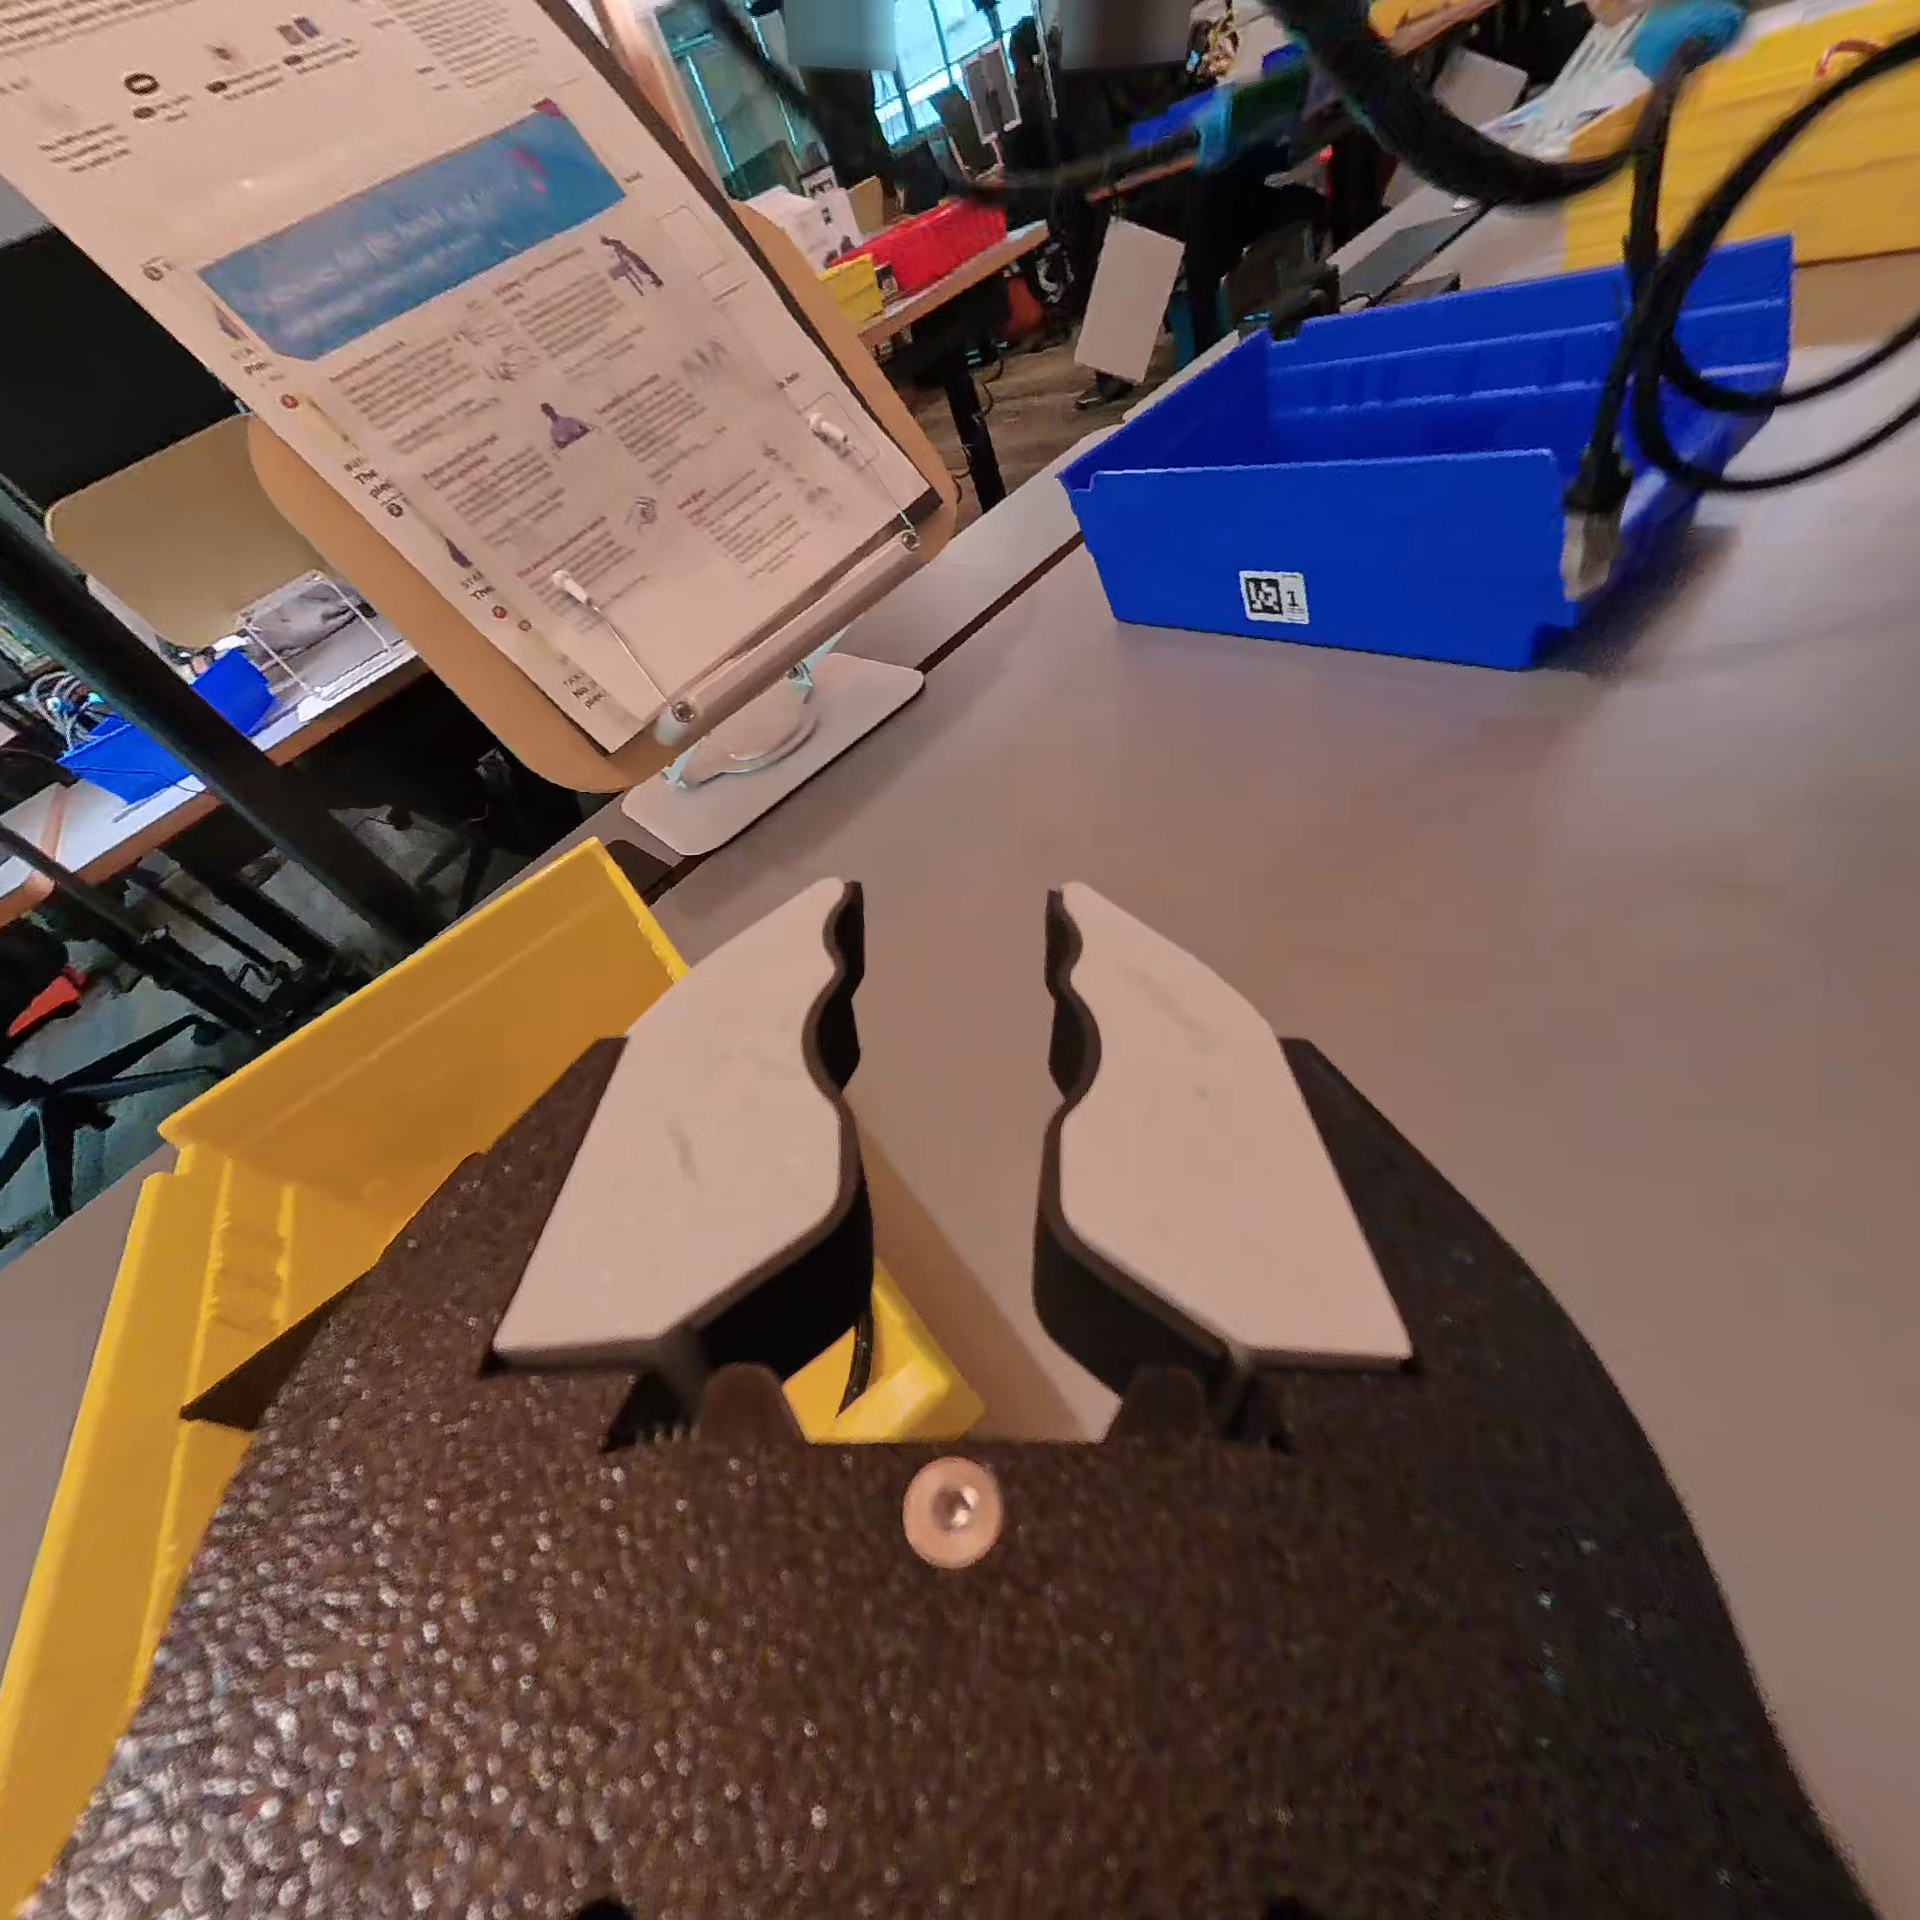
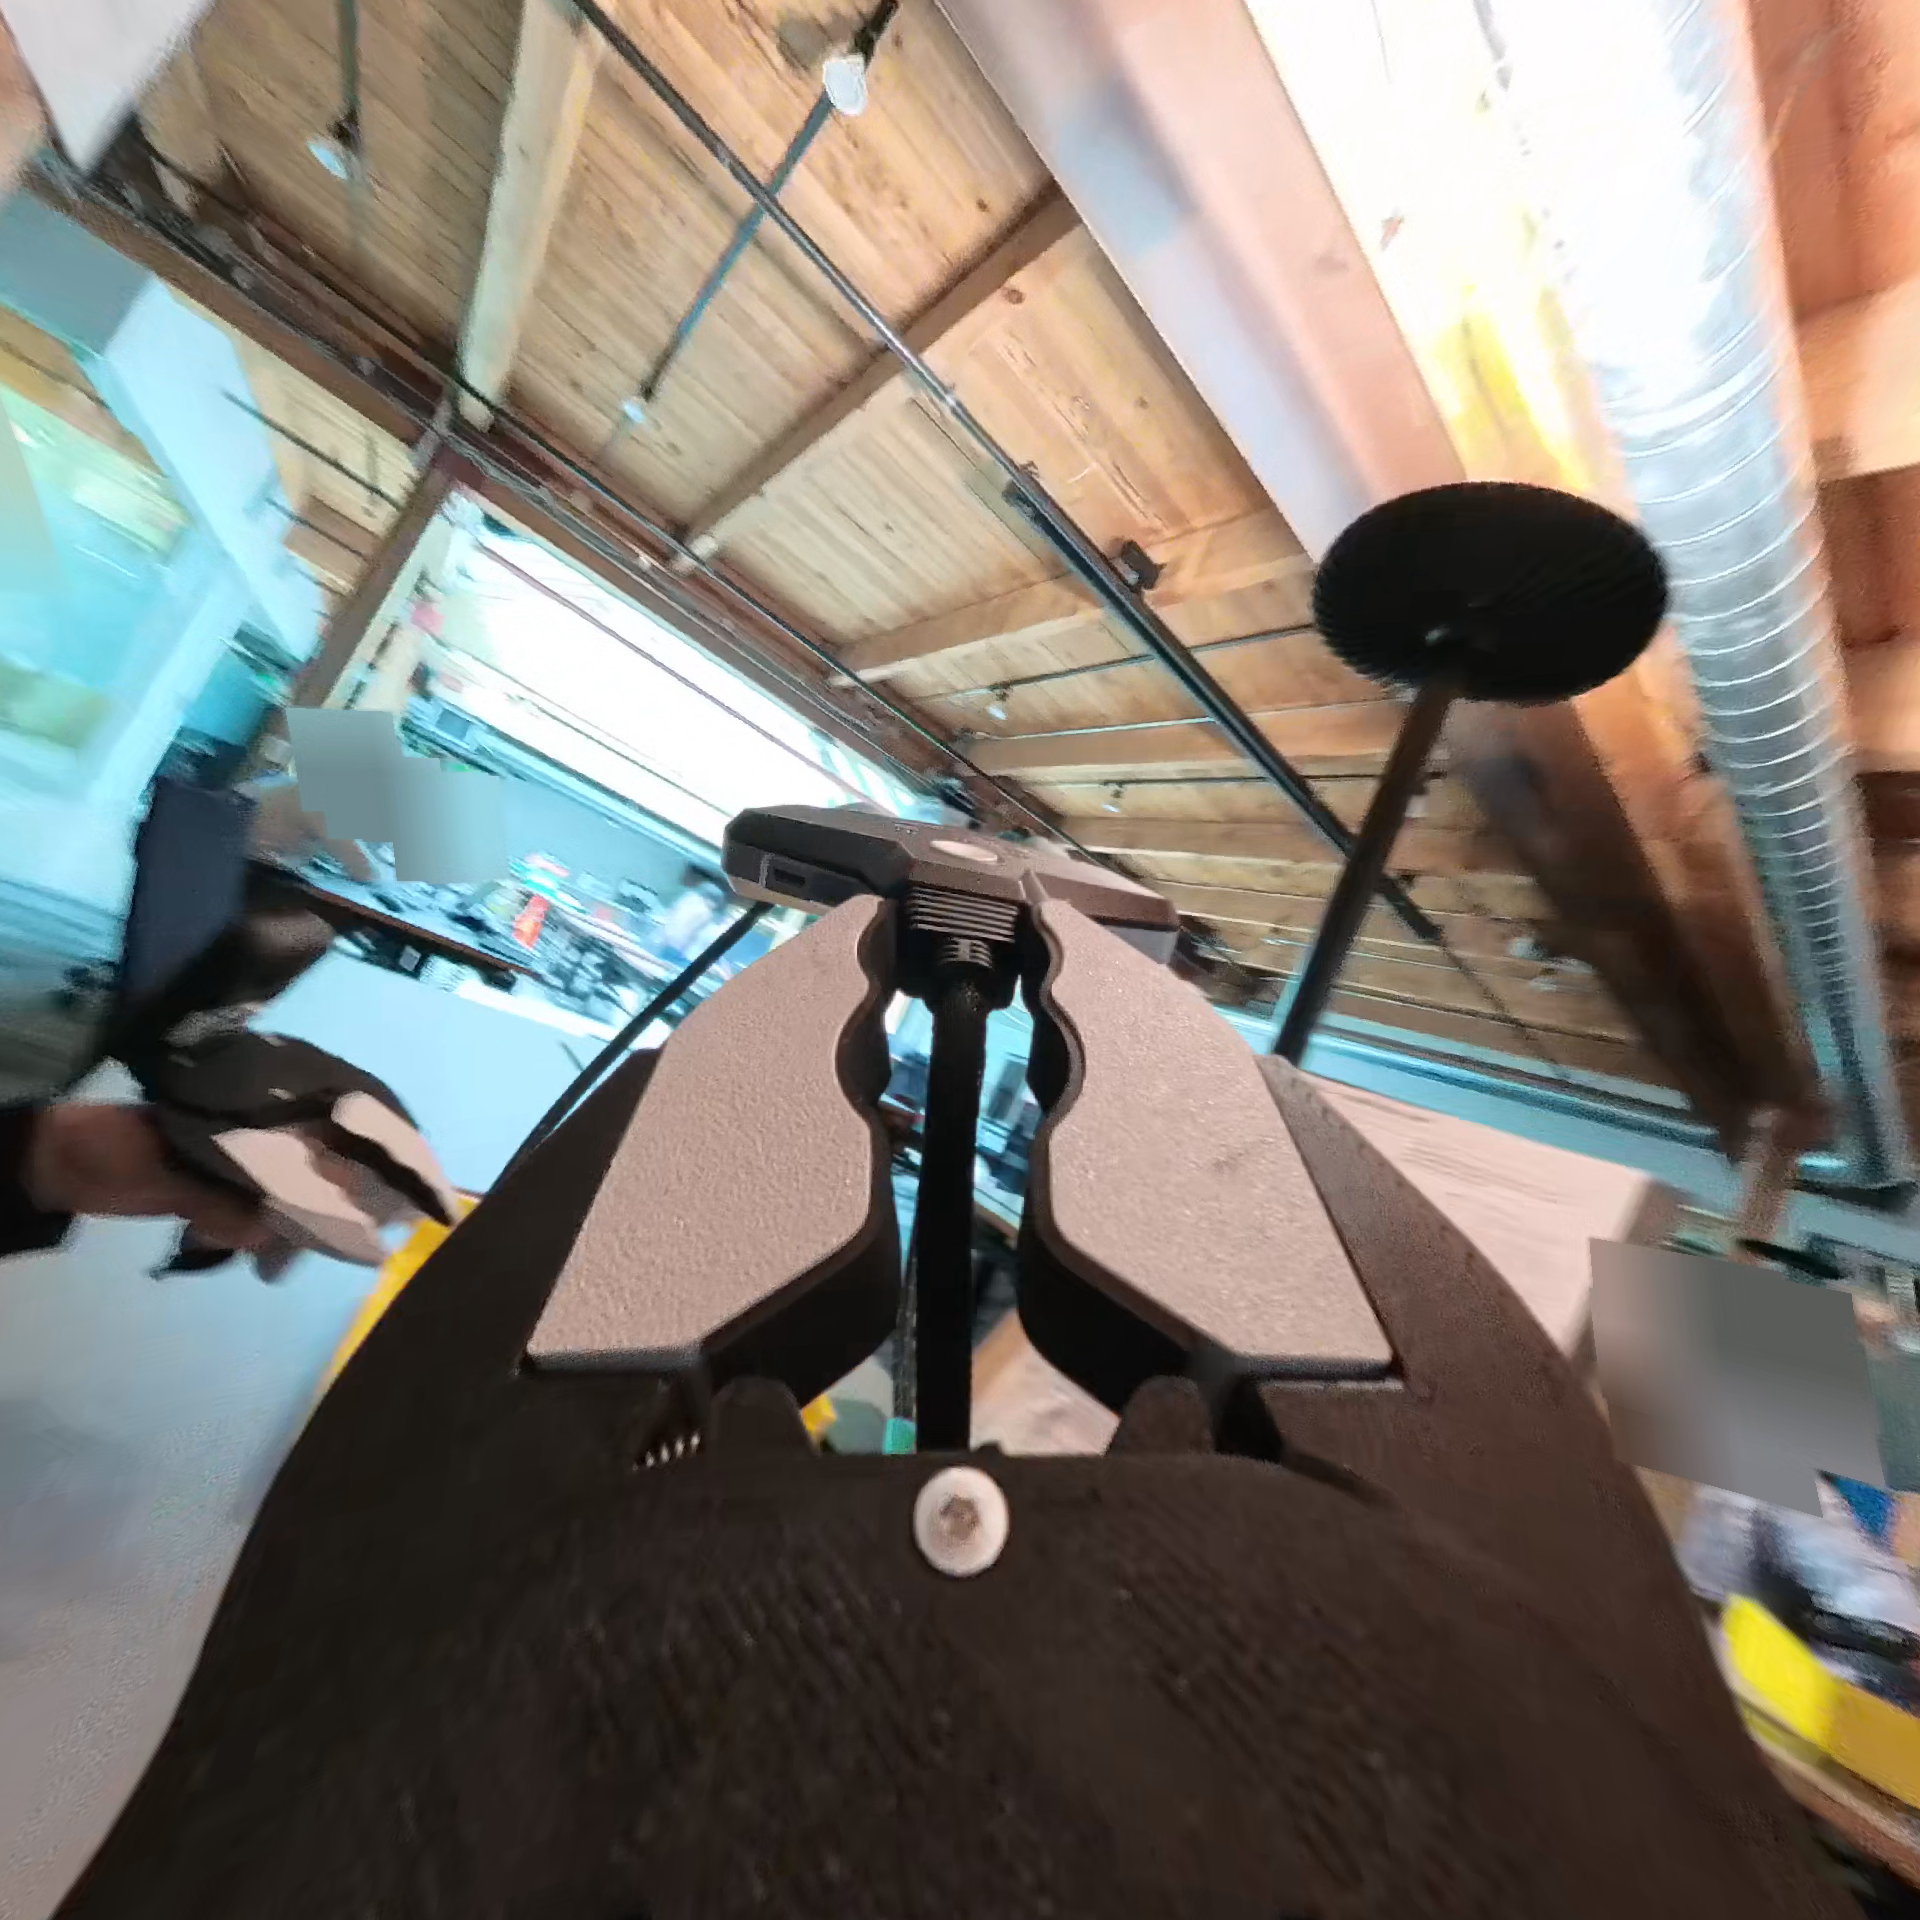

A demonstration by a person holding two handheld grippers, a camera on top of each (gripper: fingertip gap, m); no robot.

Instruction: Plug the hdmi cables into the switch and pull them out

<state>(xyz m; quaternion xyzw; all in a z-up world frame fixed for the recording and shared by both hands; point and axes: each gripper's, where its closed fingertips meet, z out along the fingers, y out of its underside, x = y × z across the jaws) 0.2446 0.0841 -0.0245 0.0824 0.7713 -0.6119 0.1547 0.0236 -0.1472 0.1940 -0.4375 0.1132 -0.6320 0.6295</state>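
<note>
In the right wrist view my right gripper points up toward the ceiling. It is shut on the ribbed black HDMI plug, which sits in the black switch held in the air. The plug's cable runs down between the fingers. My left gripper is open and empty, low over the grey table. It also shows at the left of the right wrist view, held by a hand. A second HDMI plug hangs loose on its black cable in front of the blue bin.
A blue bin stands on the table ahead to the right. A yellow bin lies under my left gripper at the table's left edge. A document stand stands ahead on the left. More black cables hang at the upper right.
</note>
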